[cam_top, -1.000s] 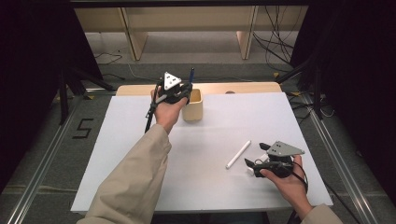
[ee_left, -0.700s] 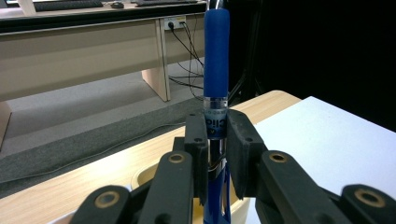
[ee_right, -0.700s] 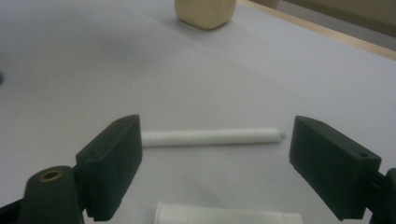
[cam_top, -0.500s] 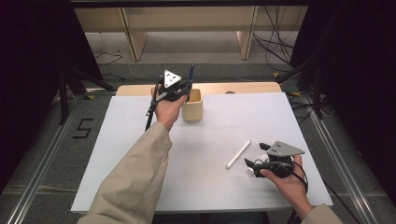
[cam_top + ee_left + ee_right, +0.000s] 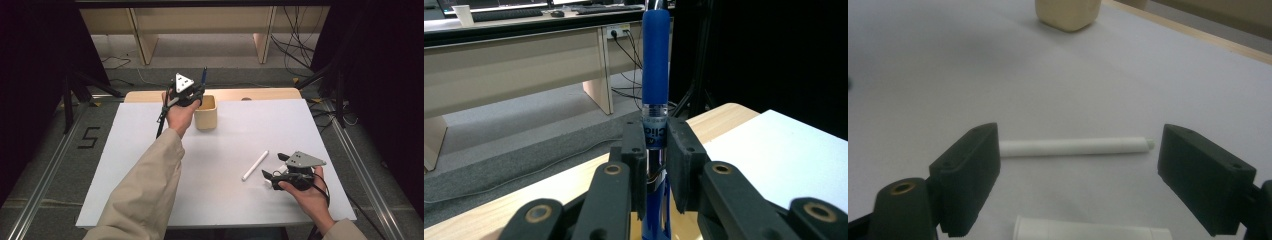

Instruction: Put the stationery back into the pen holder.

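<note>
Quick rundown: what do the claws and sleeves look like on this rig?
Left claw and right claw are black two-jaw units with flat rectangular pads and brass-coloured pivot bushings. Each carries a grey three-cornered plate on top and trails a black cable. The person wears beige sleeves.

a black "5" (image 5: pixel 89 138) marks the floor left of the table.

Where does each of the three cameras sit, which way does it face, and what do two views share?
High view: above the table, looking forward and down; both forearms and hands enter from below.
Left gripper view: on the left tongs, looking along jaws clamping an upright blue pen toward desks.
Right gripper view: on the right tongs, low over the table, jaws open.
Shared: the white pen and beige cup appear in high and right gripper views.
</note>
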Demonstrator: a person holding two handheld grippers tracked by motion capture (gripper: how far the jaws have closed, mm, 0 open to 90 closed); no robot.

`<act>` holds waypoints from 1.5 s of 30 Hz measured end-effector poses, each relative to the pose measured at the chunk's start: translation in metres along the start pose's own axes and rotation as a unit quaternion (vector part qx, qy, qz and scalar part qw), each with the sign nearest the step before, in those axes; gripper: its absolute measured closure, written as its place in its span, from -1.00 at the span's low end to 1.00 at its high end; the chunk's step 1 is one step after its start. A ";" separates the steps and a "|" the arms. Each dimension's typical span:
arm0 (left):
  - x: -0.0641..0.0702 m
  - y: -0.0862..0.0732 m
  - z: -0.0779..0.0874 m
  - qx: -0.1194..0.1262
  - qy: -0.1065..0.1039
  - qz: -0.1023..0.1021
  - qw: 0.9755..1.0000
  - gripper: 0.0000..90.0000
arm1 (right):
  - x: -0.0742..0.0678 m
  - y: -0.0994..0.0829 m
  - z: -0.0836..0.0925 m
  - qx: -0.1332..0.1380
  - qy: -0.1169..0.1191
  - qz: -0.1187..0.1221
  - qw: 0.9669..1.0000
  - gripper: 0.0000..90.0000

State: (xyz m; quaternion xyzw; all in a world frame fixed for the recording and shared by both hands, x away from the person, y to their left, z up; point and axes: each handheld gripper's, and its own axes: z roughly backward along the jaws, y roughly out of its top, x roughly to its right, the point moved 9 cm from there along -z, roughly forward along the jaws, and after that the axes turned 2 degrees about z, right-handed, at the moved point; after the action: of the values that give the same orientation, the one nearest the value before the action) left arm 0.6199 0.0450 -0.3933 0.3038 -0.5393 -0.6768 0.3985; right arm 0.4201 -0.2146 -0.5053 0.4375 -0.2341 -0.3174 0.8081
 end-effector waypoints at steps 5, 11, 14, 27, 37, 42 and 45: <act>-0.003 -0.003 -0.004 0.001 0.007 -0.004 1.000 0.76 | 0.000 0.000 0.000 0.000 0.000 0.000 1.000 -0.60; -0.007 -0.010 -0.012 -0.006 0.016 -0.005 1.000 0.76 | 0.000 0.000 0.000 0.000 0.000 0.000 1.000 -0.60; -0.008 -0.015 -0.014 -0.012 0.017 -0.004 1.000 0.76 | 0.000 0.000 0.000 0.000 0.000 0.001 1.000 -0.60; -0.004 -0.028 -0.011 -0.050 0.032 -0.012 0.998 0.36 | 0.000 0.000 0.000 0.001 0.002 0.002 1.000 -0.60; 0.021 -0.028 0.020 -0.073 0.002 -0.021 0.997 -0.15 | 0.000 0.000 0.000 -0.001 -0.001 0.000 1.000 -0.60; 0.028 -0.034 0.043 -0.087 -0.012 -0.024 0.996 -0.28 | 0.000 0.000 0.000 -0.002 -0.002 0.003 1.000 -0.59; 0.035 -0.045 0.058 -0.101 -0.024 -0.021 0.994 -0.30 | -0.001 0.000 -0.001 -0.003 -0.002 0.003 1.000 -0.59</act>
State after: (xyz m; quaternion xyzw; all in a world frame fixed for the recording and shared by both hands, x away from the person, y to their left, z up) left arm 0.5441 0.0470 -0.4226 0.2570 -0.4713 -0.7431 0.3994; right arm 0.4199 -0.2138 -0.5060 0.4339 -0.2360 -0.3163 0.8099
